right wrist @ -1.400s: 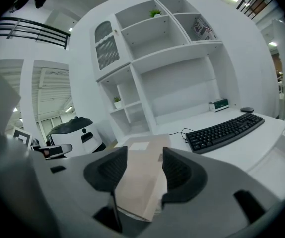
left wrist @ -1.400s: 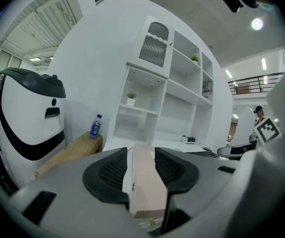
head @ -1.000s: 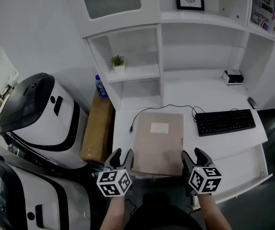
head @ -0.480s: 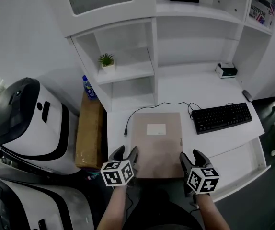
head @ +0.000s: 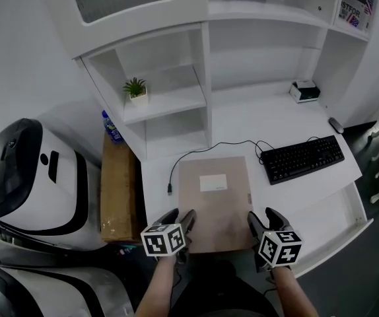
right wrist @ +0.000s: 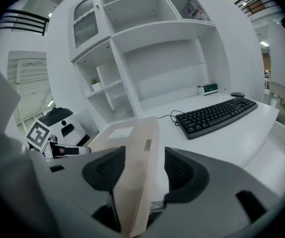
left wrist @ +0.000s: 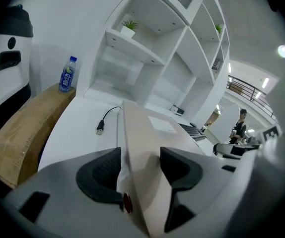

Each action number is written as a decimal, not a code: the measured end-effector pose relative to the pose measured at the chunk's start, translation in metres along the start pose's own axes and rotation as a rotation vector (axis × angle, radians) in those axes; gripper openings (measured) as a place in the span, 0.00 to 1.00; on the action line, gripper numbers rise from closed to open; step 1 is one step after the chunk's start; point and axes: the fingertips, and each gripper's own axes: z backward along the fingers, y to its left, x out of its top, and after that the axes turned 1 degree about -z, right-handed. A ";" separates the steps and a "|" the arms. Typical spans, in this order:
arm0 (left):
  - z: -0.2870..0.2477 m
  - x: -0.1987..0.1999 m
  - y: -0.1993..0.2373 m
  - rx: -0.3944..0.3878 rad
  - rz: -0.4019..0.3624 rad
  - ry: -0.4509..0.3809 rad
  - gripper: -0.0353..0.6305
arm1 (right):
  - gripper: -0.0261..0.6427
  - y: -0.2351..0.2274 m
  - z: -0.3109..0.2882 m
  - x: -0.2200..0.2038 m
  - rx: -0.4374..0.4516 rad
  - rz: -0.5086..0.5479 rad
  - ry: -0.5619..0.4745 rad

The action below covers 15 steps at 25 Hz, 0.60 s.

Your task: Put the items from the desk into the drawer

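One item in play: flat tan file box (head: 214,203), lying on the white desk (head: 288,127) at its front edge, left of the keyboard (head: 302,158); looks like stiff card, probably light unless full; smooth faces, so likely slippery; broad, so a one-corner pinch would probably let it sag or twist; best taken at both near corners, one gripper each. Left gripper (head: 179,215): jaws have just been opening, now spread full, near-left corner of the file box between them, pads not pressing as far as I can see. Right gripper (head: 263,215): jaws wide, near-right corner between them, gap showing at one pad; no clamp on either side yet.
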 end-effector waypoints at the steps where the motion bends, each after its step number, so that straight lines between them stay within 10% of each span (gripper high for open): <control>1: -0.001 -0.001 0.000 -0.014 0.012 0.007 0.39 | 0.39 0.000 -0.002 -0.001 -0.001 -0.001 0.005; 15: -0.003 -0.002 0.003 -0.060 0.046 0.043 0.39 | 0.44 0.004 -0.045 -0.017 0.043 -0.030 0.130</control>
